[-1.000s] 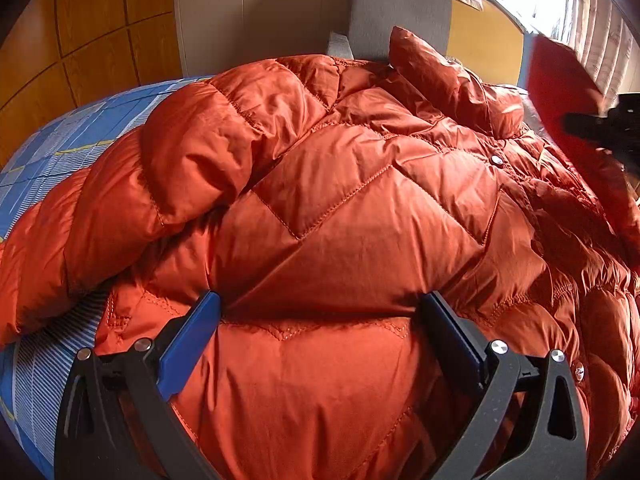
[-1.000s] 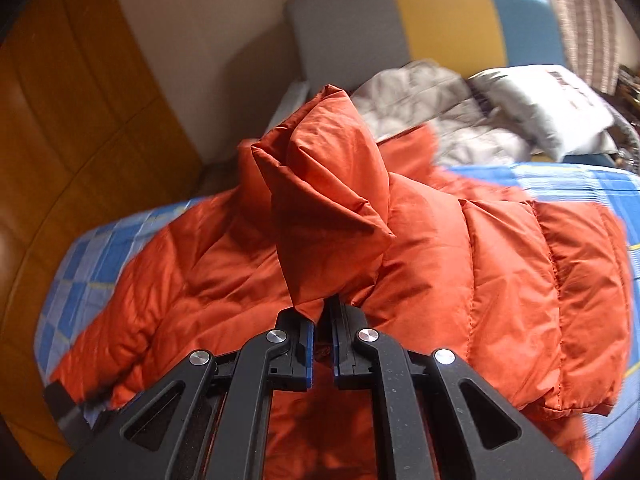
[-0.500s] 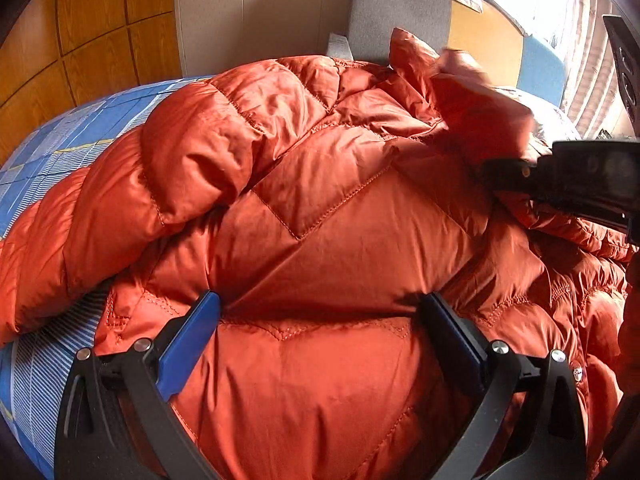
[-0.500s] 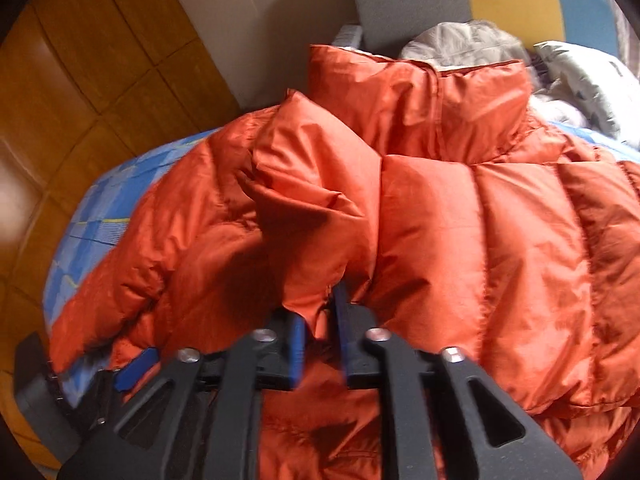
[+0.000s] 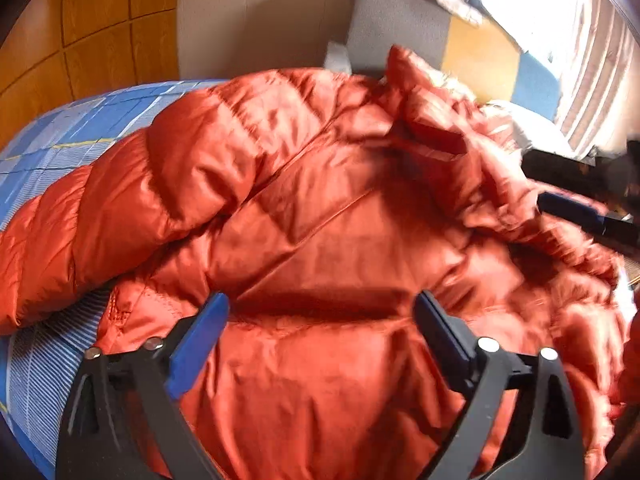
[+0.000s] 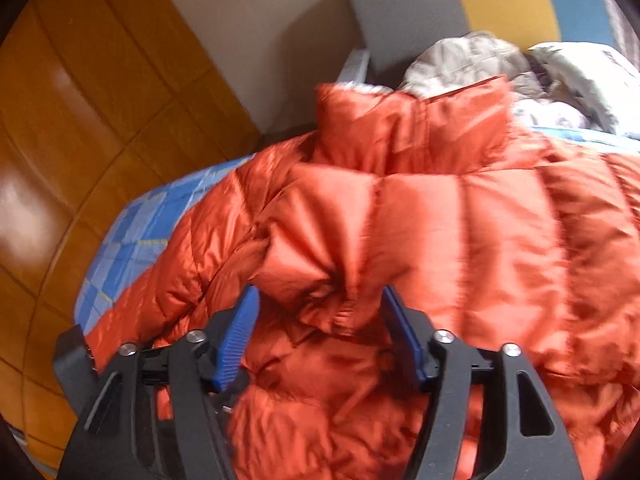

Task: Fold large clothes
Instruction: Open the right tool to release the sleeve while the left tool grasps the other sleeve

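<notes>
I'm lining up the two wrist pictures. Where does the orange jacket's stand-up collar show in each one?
Left wrist: the collar stands upper centre-right, just below the grey headboard panel.
Right wrist: the collar stands upper centre, before the pale bedding.
Shared landmark: the blue checked bedsheet, left of the jacket in both.

A bed covered with a blue checked sheet [image 5: 80, 128] fills the near ground, its pattern crossed by thin yellow lines. To the far left stands a wall of glossy orange-brown wood panels [image 6: 80, 120], with a bright sheen on it, meeting a plain beige wall [image 5: 260, 20] farther right. Against that wall rises a headboard in upholstered blocks: grey [image 5: 396, 20], then yellow [image 5: 476, 52], then blue [image 5: 534, 80]. At the far right, strong daylight pours through a window hung with a striped curtain [image 5: 596, 64]. Pale grey bedding and a pillow [image 6: 580, 68] lie near the headboard.
</notes>
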### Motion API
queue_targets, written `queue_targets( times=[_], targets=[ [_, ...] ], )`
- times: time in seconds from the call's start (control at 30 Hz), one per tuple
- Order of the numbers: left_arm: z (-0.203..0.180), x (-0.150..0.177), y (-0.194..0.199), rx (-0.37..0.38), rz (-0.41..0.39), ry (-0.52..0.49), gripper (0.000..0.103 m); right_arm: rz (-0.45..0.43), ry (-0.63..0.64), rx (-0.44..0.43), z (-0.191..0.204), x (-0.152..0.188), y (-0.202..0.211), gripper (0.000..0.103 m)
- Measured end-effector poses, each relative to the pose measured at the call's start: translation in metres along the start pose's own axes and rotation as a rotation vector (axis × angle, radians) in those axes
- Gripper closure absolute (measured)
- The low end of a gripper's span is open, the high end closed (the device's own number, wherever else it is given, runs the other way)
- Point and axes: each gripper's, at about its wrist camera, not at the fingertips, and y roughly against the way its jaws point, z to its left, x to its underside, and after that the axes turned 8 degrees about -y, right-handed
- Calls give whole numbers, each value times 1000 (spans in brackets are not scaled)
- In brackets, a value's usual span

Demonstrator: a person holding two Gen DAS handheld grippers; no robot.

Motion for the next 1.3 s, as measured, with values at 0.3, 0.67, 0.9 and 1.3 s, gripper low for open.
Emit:
queue_targets(
  times=[0.3,0.67,0.9,1.3],
  targets=[
    [-23,-37,6,149,-44,61,13,-114,-153,48,-75,7,59,26],
    [-48,-61,-6,192,-25,67,20,-145,-275,68,-132,28,87,25],
    [-49,-70,-23,227,2,91,34,-211,-262,63,-134,19,110,25],
    [-33,-67,-18,241,-23,99,29,-190,-154,360,-151,-33,40,30]
  ],
)
